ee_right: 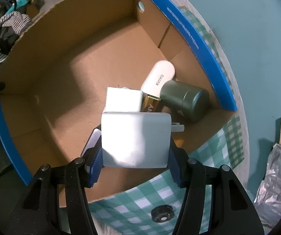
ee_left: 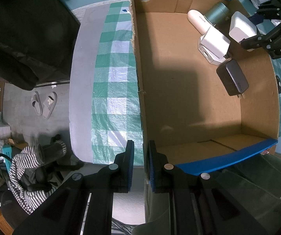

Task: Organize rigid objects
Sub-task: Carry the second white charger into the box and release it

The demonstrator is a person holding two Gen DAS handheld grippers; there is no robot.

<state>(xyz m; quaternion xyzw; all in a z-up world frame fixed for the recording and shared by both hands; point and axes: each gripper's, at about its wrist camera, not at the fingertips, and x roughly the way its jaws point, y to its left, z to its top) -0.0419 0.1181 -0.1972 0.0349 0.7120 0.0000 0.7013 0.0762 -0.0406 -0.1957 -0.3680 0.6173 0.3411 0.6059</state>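
White charger [ee_right: 135, 140] w/ metal prongs sticking out its right side is clamped between the blue pads of the right tongs [ee_right: 134, 156], held over the open cardboard box [ee_right: 42, 62], above the corner where the other stuff is piled. In the left wrist view the same charger [ee_left: 242, 27] hangs at the box's far right edge in those right tongs [ee_left: 258, 37]. Under and beside it on the box floor: a 2nd white charger [ee_right: 123, 99], touching a gold-coloured item [ee_right: 150, 103] w/ partial lettering, then a white oval case [ee_right: 159, 77] marked KINYO, and a dark green cylinder [ee_right: 185, 101] lying on its side against the blue-edged wall. A dark grey adapter [ee_left: 232, 77] lies a bit apart from that cluster, prongs pointing toward the near wall; in the right wrist view only its pale edge peeks out by the left pad. Rest of the box floor is bare cardboard. Left tongs [ee_left: 141, 166] are clenched onto the box's side wall at the near corner, pads either side of the cardboard. Box sits on a green-and-white checked cloth [ee_left: 116, 74] over the surface. A small black round part [ee_right: 162, 214] lies on the cloth just outside the box. Beyond the surface edge: slippers [ee_left: 45, 104] on the floor, striped cloth [ee_left: 25, 168] heaped on a chair.
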